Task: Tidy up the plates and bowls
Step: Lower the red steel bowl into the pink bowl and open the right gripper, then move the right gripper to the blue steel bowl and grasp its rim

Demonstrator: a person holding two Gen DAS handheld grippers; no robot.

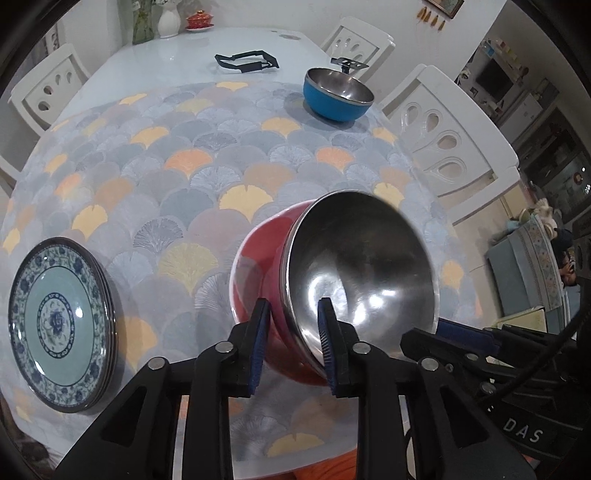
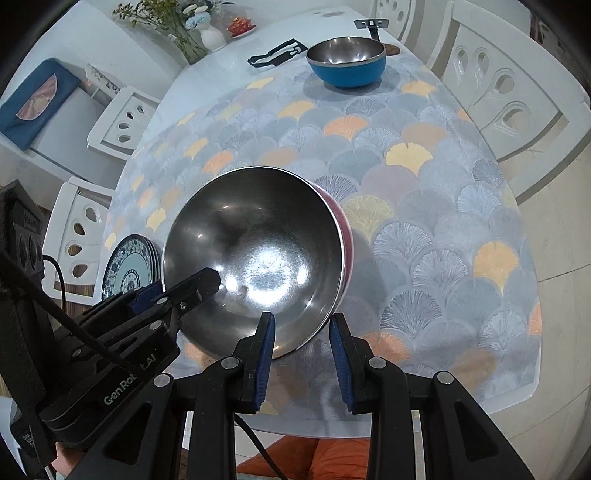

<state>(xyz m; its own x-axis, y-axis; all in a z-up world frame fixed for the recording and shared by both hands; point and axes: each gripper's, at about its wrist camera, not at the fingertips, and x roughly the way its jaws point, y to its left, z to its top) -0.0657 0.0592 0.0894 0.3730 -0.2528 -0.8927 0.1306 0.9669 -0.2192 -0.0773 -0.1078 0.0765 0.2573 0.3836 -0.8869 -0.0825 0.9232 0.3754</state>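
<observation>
A red bowl [image 1: 258,258] with a steel inside [image 2: 258,251] is tilted and held above the table. My left gripper [image 1: 293,343] is shut on its rim, one finger outside, one inside; it also shows in the right wrist view [image 2: 177,291]. My right gripper [image 2: 303,362] is open, its fingers straddling the bowl's near rim without clear contact. A blue bowl [image 1: 338,94] [image 2: 347,61] with steel inside stands at the far right of the mat. A stack of blue-patterned plates [image 1: 59,325] [image 2: 131,266] lies at the near left.
A patterned mat [image 1: 207,162] covers the near part of the white table. A black gripper-like tool [image 1: 245,62], a vase [image 1: 168,18] and a red lidded cup [image 1: 199,18] are at the far end. White chairs [image 1: 450,136] surround the table.
</observation>
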